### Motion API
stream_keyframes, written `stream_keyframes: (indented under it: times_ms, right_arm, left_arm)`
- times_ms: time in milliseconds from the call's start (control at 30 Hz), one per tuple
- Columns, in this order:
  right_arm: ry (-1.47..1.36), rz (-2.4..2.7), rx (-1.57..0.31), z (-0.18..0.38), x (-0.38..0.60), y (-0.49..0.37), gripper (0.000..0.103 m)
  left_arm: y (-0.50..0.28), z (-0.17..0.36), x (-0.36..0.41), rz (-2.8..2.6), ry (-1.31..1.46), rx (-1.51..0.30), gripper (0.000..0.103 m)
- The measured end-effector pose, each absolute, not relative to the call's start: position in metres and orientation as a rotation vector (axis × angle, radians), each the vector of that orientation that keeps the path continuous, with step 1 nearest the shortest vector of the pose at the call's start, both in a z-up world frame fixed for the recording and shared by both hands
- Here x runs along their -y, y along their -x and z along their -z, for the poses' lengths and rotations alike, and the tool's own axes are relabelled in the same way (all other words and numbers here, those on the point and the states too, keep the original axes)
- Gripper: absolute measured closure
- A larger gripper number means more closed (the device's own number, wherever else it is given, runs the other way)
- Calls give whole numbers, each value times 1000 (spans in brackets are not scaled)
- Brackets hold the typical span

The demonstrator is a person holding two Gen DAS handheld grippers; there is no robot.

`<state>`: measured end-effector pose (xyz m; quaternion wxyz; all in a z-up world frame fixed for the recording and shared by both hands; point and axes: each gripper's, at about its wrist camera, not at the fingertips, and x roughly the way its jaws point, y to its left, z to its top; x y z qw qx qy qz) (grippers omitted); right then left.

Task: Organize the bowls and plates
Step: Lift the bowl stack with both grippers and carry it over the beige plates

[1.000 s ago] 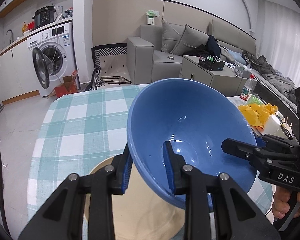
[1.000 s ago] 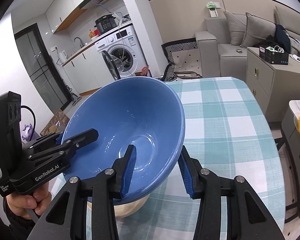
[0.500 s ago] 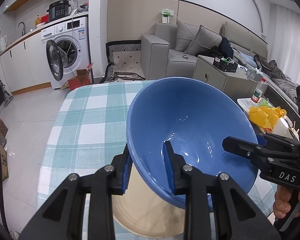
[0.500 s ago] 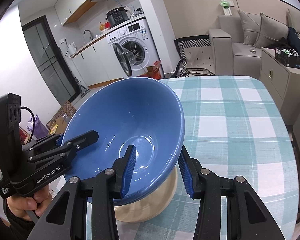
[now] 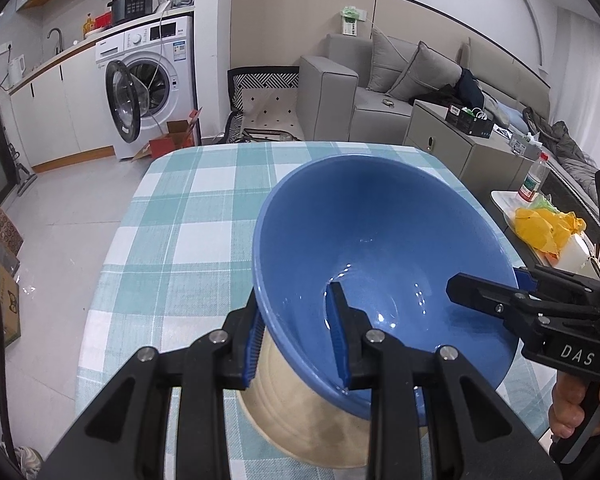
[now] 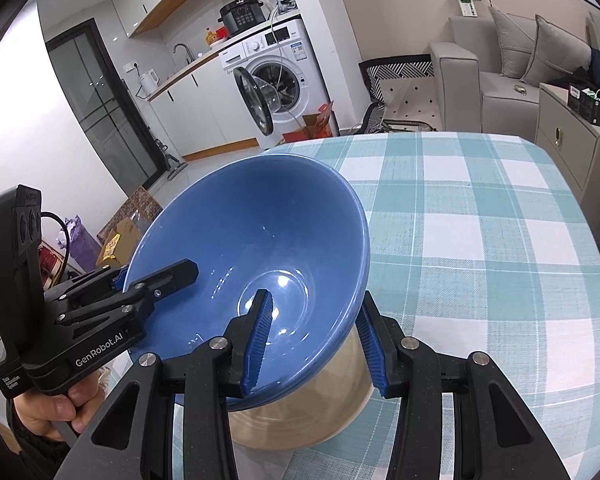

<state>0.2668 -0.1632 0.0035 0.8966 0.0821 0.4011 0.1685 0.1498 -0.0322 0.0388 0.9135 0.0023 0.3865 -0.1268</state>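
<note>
A large blue bowl (image 5: 380,240) is held by both grippers over a beige plate (image 5: 312,420) on the checked table. My left gripper (image 5: 296,344) is shut on the bowl's near left rim, one finger inside, one outside. My right gripper (image 6: 316,340) is shut on the bowl (image 6: 252,240) at its opposite rim in the same way. In the right wrist view the beige plate (image 6: 300,412) shows under the bowl. Each gripper shows in the other's view, clamped on the rim. Whether the bowl touches the plate is hidden.
The teal and white checked tablecloth (image 5: 188,224) covers the table, also in the right wrist view (image 6: 480,240). A side table with a yellow bag (image 5: 548,224) and a bottle (image 5: 534,178) stands right. A washing machine (image 5: 148,80) and sofa lie beyond.
Both grippers have carried the blue bowl back and lower over the beige plate; more of the table's far end shows. The grips on the rim are unchanged.
</note>
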Motion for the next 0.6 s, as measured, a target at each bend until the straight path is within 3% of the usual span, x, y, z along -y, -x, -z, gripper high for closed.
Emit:
stream_keyframes:
  times_ms: [600]
  right_arm:
    - [-154,-350,-880,18,151,-275,59]
  left_arm:
    - [-158,-10,22,256,28,-858,75]
